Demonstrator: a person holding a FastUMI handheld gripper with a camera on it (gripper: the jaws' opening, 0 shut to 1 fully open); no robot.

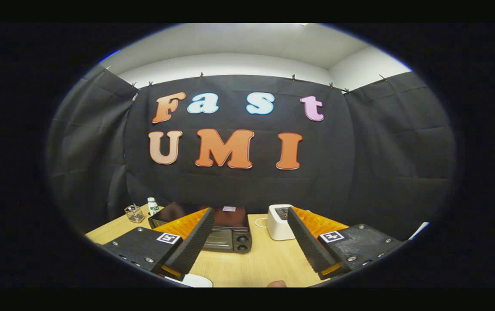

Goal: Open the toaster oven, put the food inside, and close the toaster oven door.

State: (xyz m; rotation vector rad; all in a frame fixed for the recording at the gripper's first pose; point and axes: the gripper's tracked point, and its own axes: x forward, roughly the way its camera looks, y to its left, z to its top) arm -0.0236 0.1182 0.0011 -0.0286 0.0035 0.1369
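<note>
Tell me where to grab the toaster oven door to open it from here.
The gripper is open and empty, with the toaster oven beyond its fingers on the table. The door looks shut, its front facing the gripper and its knobs on the right. No handle is clear at this range; probably take the door's top edge, coming straight from the front.

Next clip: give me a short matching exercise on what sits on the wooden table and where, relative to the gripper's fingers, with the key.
Things:
1. black toaster oven with two knobs
2. white boxy appliance
3. clear glass container
4. small white bottle

Places:
A. far corner of the light wooden table, outermost beyond the left finger
B. ahead, between the open gripper fingers, door shut
C. beside the right finger, next to the oven
D. between the glass container and the oven

Pairs: 1-B, 2-C, 3-A, 4-D
</note>
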